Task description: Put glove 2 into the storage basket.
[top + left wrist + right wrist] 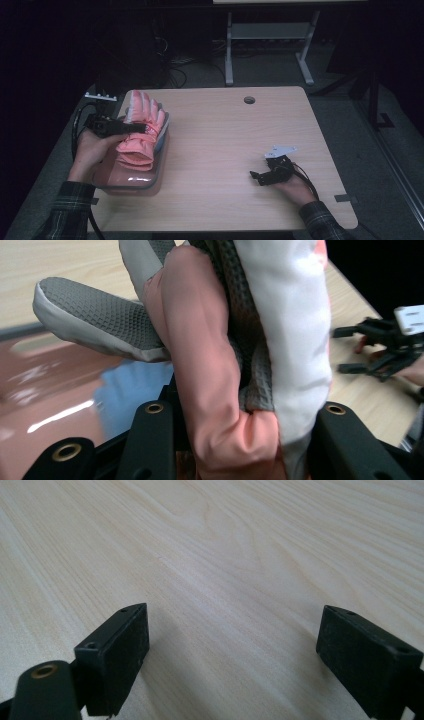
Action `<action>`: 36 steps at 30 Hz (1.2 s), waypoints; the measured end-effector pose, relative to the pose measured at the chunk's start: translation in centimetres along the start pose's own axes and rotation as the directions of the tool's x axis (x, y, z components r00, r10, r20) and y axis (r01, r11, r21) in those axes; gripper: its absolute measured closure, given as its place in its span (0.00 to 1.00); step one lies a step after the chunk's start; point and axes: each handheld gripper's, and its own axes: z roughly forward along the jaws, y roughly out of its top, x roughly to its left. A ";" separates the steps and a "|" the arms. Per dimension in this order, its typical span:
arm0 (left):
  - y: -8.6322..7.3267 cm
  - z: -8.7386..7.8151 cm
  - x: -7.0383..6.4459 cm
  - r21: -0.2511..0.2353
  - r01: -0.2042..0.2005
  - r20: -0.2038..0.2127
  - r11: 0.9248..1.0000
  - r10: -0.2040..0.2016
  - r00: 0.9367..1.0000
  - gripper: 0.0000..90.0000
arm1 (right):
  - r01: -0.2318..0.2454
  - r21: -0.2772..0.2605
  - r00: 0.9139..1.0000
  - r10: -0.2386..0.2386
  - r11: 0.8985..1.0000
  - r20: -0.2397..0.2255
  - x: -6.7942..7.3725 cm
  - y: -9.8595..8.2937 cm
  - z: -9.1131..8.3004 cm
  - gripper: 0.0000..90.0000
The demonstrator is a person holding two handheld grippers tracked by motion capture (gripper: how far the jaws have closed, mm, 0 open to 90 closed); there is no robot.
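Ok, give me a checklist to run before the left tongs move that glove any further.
1. Grip on the glove: ok. The left tongs have their jaws closed on a bunched fold of it.
2. How deep the fold sits between the jaws: cannot tell, the fabric hides the tips.
3. Glove over the pink bin: ok, it lies across the bin's top in the high view.
4. Glove fully inside the bin: not ok, the fingers stick out past the far rim.
5. Right tongs out of the way: ok, jaws open and holding nothing, low over bare table, well apart from the bin.

open hand-held gripper (232, 645) (bare table (240, 550))
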 end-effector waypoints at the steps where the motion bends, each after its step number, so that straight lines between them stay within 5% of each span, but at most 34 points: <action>1: -0.2 0.1 0.2 0.005 0.003 -0.009 1.000 -0.002 1.000 0.66 | 0.000 0.000 1.000 0.000 1.000 0.000 0.0 0.0 0.0 0.14; 6: -1.4 1.5 1.9 0.051 0.029 -0.052 0.998 -0.026 0.998 0.66 | 0.000 0.000 1.000 0.000 1.000 0.000 0.0 0.0 0.0 0.14; 18: -4.4 6.1 3.9 0.157 0.065 -0.049 0.985 -0.058 0.997 0.63 | -0.002 0.000 1.000 0.002 1.000 0.001 0.0 0.0 0.0 0.14; 22: -5.2 6.6 4.4 0.152 0.074 -0.043 0.986 -0.068 0.997 0.61 | -0.002 0.000 1.000 0.002 1.000 0.001 0.0 0.0 0.0 0.14; 27: -5.5 6.6 4.8 0.124 0.063 -0.021 0.990 -0.061 0.998 0.46 | -0.002 0.000 1.000 0.002 1.000 0.001 0.0 0.0 0.0 0.14; 30: -5.3 6.4 4.9 0.119 0.052 -0.015 0.992 -0.051 0.999 0.27 | -0.002 0.000 1.000 0.002 1.000 0.001 0.0 0.0 0.0 0.14; 36: -4.9 5.3 4.6 0.089 0.020 -0.073 0.996 -0.014 0.997 0.15 | -0.002 0.000 1.000 0.002 1.000 0.001 0.0 0.0 0.0 0.14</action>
